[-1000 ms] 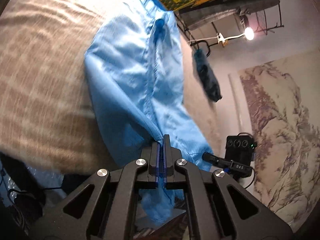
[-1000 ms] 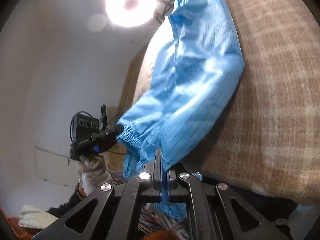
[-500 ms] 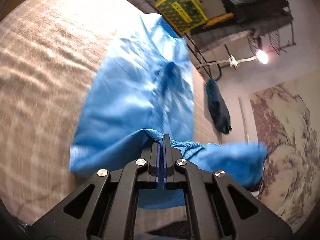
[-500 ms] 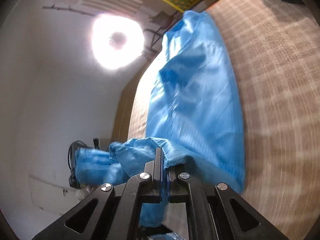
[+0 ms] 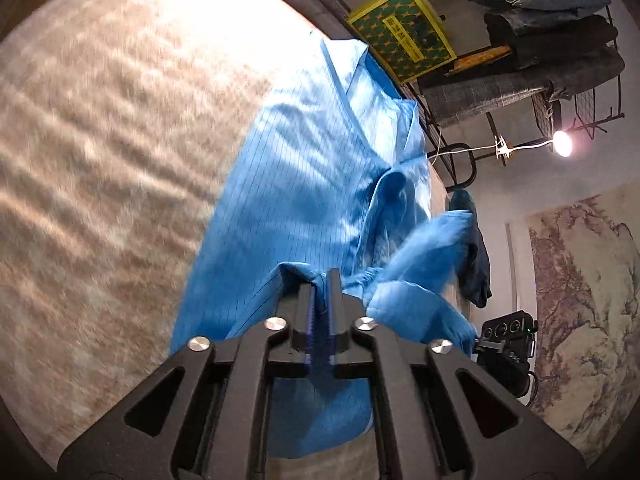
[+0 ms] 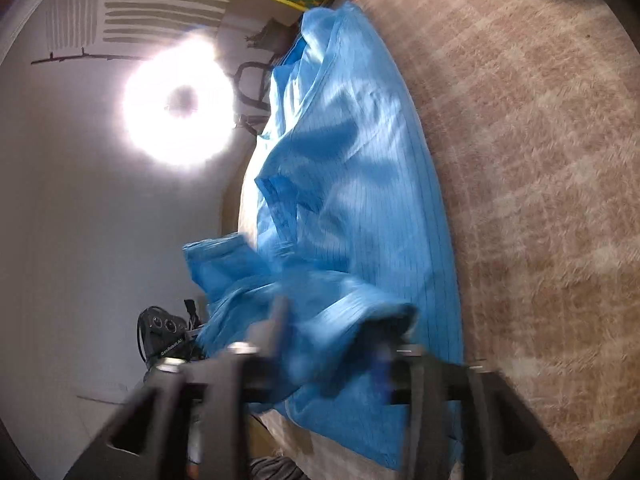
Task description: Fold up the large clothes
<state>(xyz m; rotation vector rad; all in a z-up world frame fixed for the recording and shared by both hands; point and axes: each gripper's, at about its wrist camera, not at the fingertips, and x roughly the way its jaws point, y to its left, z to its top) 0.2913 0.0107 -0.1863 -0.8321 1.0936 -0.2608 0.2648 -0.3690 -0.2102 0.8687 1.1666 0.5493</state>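
The blue garment (image 5: 304, 208) lies lengthwise on the tan woven surface (image 5: 100, 160), its collar end toward the yellow-and-green box (image 5: 400, 32) and its near hem doubled over toward that box. The step in hand looks like letting the folded-over hem drop: best done with both sides freed together, low over the cloth, so the edge lands square and the loose sleeve does not slide off the side away from the box.

The left gripper (image 5: 322, 280) is just starting to part, with a blue fold still between its narrow jaws, at the garment's near edge. The right gripper (image 6: 332, 320) is blurred and opening, its jaws already well apart; cloth bunches between them but the pads no longer seem to press it. The sleeve (image 5: 424, 264) hangs crumpled beside the left gripper, on the garment's side.
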